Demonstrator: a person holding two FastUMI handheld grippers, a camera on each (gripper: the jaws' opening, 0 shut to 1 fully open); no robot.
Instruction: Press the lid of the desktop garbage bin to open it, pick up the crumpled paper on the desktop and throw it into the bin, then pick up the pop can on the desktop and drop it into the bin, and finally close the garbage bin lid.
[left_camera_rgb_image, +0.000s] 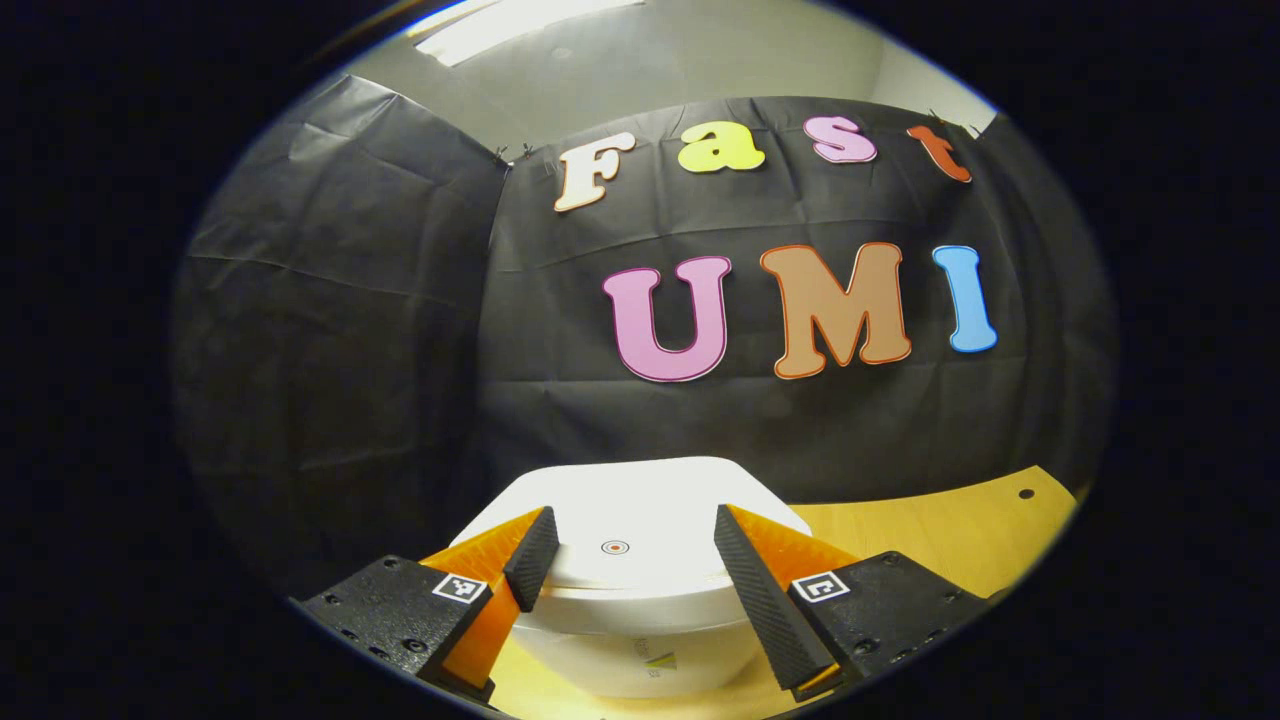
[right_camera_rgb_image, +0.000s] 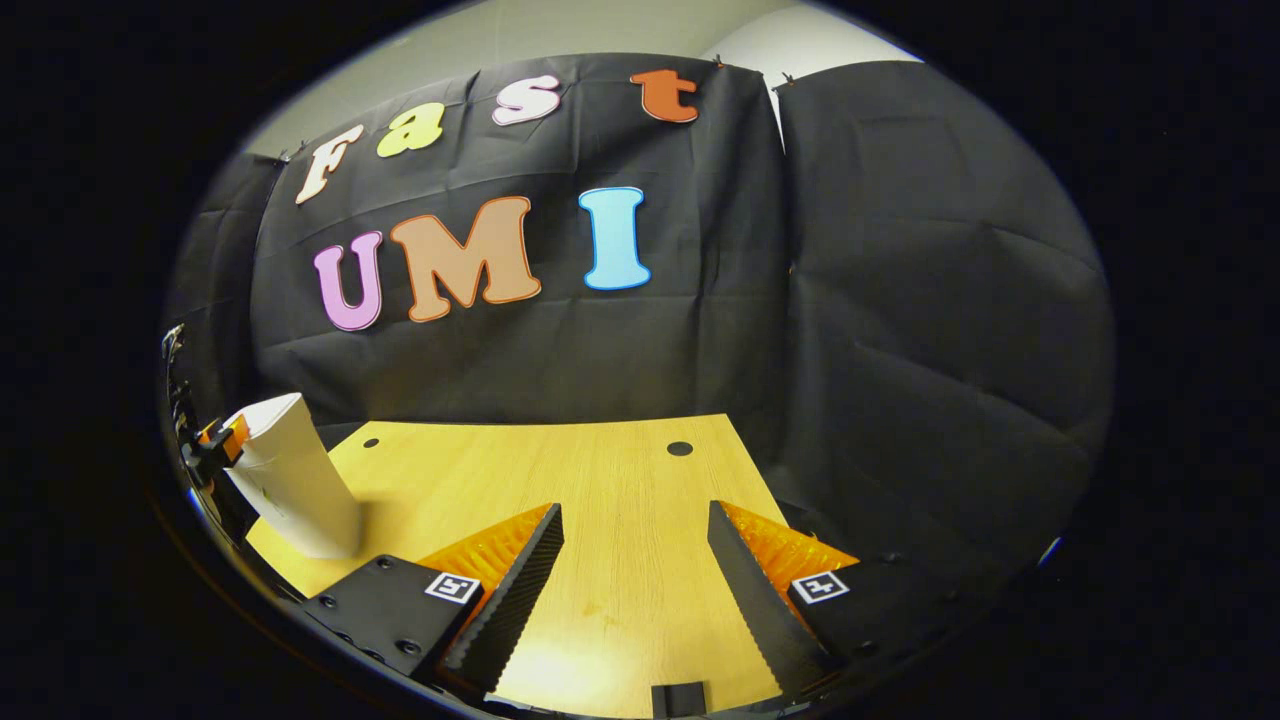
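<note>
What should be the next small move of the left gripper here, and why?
Probably lower the left gripper onto the lid of the white bin and press. The lid looks closed, and the open fingers sit on either side of its top, near the small round mark. The right gripper is open over the wooden desktop.

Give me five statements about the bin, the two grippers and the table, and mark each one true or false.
1. The bin's lid is shut. True.
2. The left gripper is open, a finger on each side of the bin. True.
3. The right gripper holds a pop can. False: it is open with nothing between its fingers.
4. A crumpled paper lies on the table ahead of the right gripper. False: that stretch of wood is bare.
5. In the right gripper view the bin stands at the far left. True.
</note>
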